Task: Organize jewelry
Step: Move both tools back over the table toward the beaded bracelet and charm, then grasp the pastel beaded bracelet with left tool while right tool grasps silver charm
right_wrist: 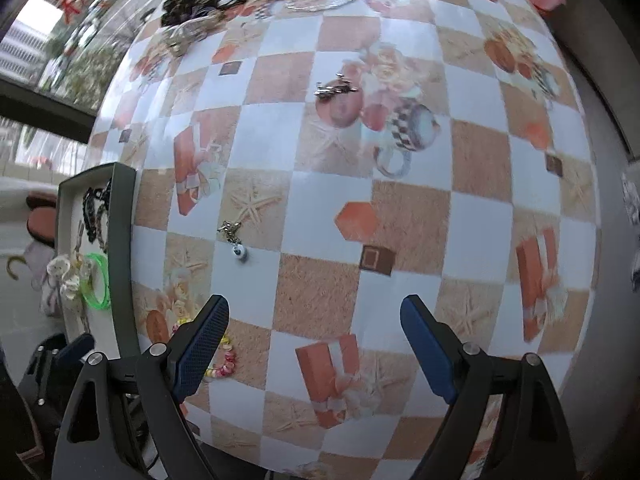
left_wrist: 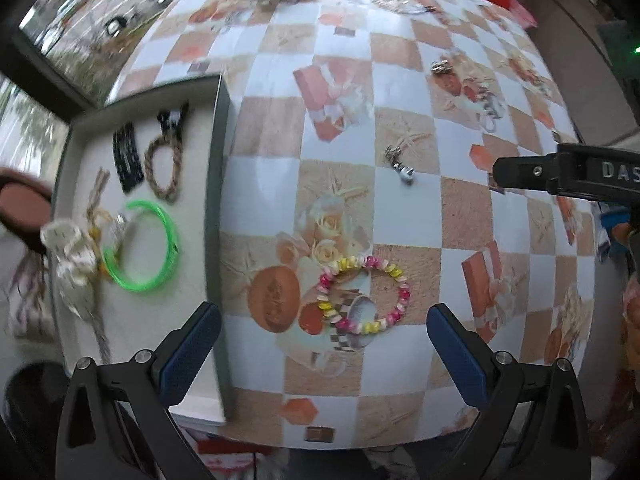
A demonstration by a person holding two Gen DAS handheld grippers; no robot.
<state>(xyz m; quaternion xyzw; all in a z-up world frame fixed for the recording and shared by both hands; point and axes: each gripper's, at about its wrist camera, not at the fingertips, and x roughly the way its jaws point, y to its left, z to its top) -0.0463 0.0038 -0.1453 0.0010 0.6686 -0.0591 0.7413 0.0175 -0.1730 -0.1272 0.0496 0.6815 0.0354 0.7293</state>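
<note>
The left gripper (left_wrist: 324, 344) hangs over the checked tablecloth (left_wrist: 472, 216) with its blue-padded fingers spread wide and nothing between them; the pink, yellow and white beaded bracelet (left_wrist: 363, 295) lies flat on the cloth just ahead of the gap, which suggests this is the next piece to be picked up. To the left sits the shallow dark-rimmed tray (left_wrist: 218, 168), where sorted pieces are already laid side by side: a green plastic bangle (left_wrist: 145, 247), a braided rope bracelet (left_wrist: 163, 168), a black beaded band (left_wrist: 128, 158) and a cream fabric bow (left_wrist: 74, 264), each with its own patch of the pale lining, presumably so they do not tangle. The right gripper (right_wrist: 314, 340) is likewise released and empty, held over a bare stretch of cloth to the right of the bracelet, probably kept out of the left one's way; only its dark finger shows at the right edge of the left wrist view. Still loose on the table are a small chain with a round blue-and-white charm (right_wrist: 236, 242), a cluster of metal charms (right_wrist: 335, 87) farther out, and a dark tangled heap of necklaces (right_wrist: 208, 0) near the far edge. Judging by that, the sorting is well short of finished, and the thin chains look likely to slip from flat pads more readily than the chunky bracelet.
</note>
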